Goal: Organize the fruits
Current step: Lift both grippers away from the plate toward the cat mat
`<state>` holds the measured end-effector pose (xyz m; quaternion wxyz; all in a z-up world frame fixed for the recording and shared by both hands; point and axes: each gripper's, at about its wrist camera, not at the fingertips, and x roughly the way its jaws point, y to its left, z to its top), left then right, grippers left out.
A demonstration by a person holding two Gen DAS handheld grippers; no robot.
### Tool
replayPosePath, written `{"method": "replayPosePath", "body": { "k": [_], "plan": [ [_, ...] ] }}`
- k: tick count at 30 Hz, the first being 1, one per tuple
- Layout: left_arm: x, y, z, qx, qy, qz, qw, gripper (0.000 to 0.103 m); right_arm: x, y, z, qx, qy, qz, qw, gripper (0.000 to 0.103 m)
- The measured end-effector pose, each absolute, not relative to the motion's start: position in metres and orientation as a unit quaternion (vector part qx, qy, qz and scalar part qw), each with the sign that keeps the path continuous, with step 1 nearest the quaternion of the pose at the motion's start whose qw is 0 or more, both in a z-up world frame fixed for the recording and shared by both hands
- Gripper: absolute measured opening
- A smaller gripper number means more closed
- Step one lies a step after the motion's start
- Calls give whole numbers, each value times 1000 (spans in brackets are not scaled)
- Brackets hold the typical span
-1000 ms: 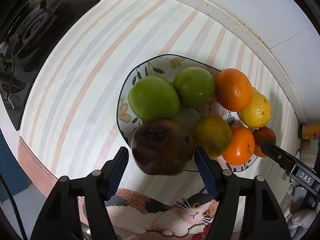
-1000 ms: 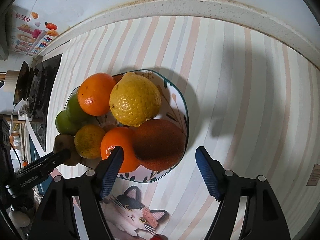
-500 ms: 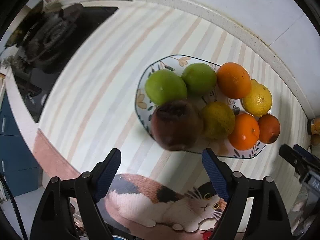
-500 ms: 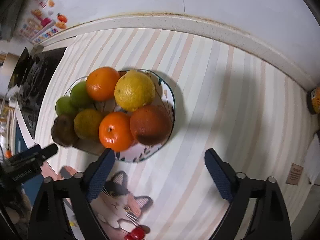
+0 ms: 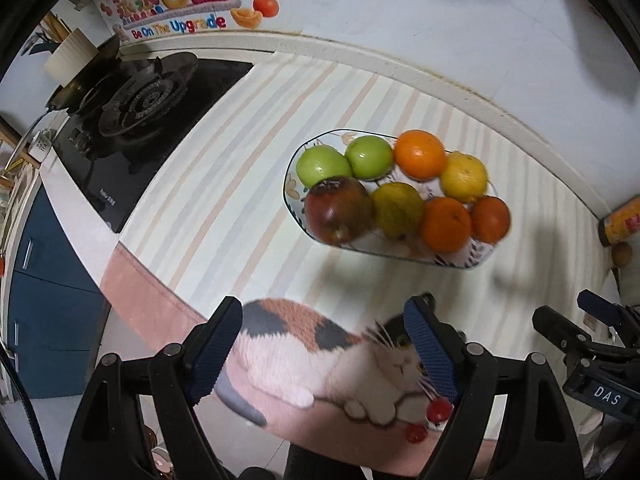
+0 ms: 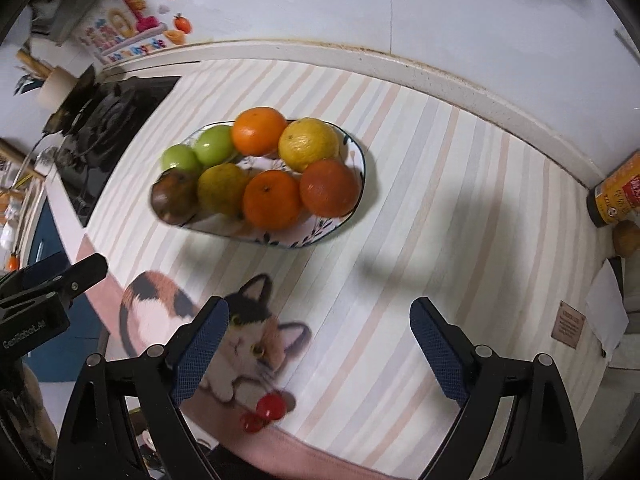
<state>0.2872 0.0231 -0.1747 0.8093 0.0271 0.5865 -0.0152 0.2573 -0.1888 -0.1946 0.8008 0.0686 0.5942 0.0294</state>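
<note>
A flower-patterned plate [image 5: 291,196] on the striped mat holds several fruits. Two green apples [image 5: 323,168] lie at its left end, with a dark red fruit [image 5: 338,210] in front of them. Oranges [image 5: 419,154], a yellow lemon [image 5: 464,178] and a dark orange fruit [image 6: 330,188] fill the rest. My left gripper [image 5: 322,308] hangs open above the cat picture, well short of the plate, with nothing between its fingers. My right gripper [image 6: 319,306] is open and empty too, near the plate's [image 6: 357,152] right end.
A black gas stove [image 5: 132,108] sits left of the mat. An orange-labelled jar [image 6: 612,194] and a small brown round thing [image 6: 627,236] stand at the far right by the wall. The counter's front edge runs just under both grippers. Bare striped mat [image 6: 460,208] lies right of the plate.
Both grippers have risen and drawn back from the plate, jaws wider. The dark red fruit and the dark orange fruit, earlier between the jaws, now lie on the plate.
</note>
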Motion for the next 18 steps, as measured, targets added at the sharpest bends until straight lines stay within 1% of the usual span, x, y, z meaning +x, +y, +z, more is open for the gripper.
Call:
{"method": "replayPosePath", "body": {
  "k": [7, 18],
  "plan": [
    [244, 20, -137, 30, 546, -10, 837, 83, 213, -188, -147, 49, 559, 38, 827, 94],
    [192, 15, -83, 17, 515, -27, 857, 83, 163, -187, -73, 31, 505, 48, 861, 94]
  ]
}}
